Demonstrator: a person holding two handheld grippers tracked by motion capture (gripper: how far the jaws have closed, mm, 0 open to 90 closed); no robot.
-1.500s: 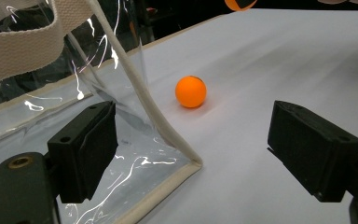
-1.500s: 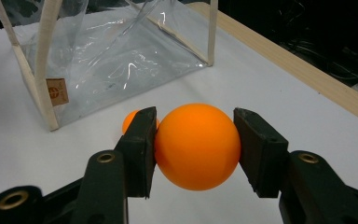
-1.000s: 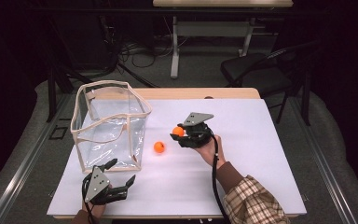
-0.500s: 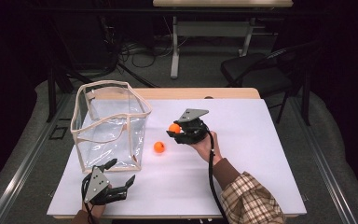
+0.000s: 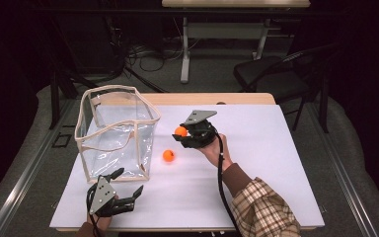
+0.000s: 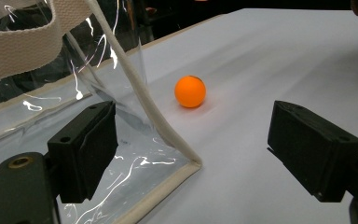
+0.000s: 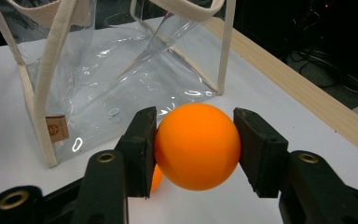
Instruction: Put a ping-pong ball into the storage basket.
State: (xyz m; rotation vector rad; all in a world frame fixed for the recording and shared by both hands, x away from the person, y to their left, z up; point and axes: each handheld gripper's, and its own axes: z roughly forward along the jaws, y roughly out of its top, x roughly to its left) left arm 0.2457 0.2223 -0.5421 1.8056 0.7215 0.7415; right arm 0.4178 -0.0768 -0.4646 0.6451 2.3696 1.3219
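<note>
My right gripper (image 5: 182,134) is shut on an orange ball (image 5: 180,131), held above the white table to the right of the clear bag (image 5: 116,131). In the right gripper view the ball (image 7: 196,146) sits squeezed between both pads, facing the bag (image 7: 116,74). A second orange ball (image 5: 168,155) lies on the table beside the bag's right front corner. My left gripper (image 5: 128,183) rests near the table's front edge, open, just in front of the bag. In the left gripper view its jaws straddle the bag's bottom corner (image 6: 186,163) without touching it, with the loose ball (image 6: 190,91) beyond.
The white table top (image 5: 266,163) has a wooden strip along its far edge (image 5: 237,98). A dark chair (image 5: 276,74) and a desk frame (image 5: 185,44) stand on the floor beyond the table. A plaid sleeve (image 5: 261,207) comes in at the bottom right.
My right gripper has carried its ball slightly left and farther away, toward the bag. The left gripper and the loose ball have stayed in place.
</note>
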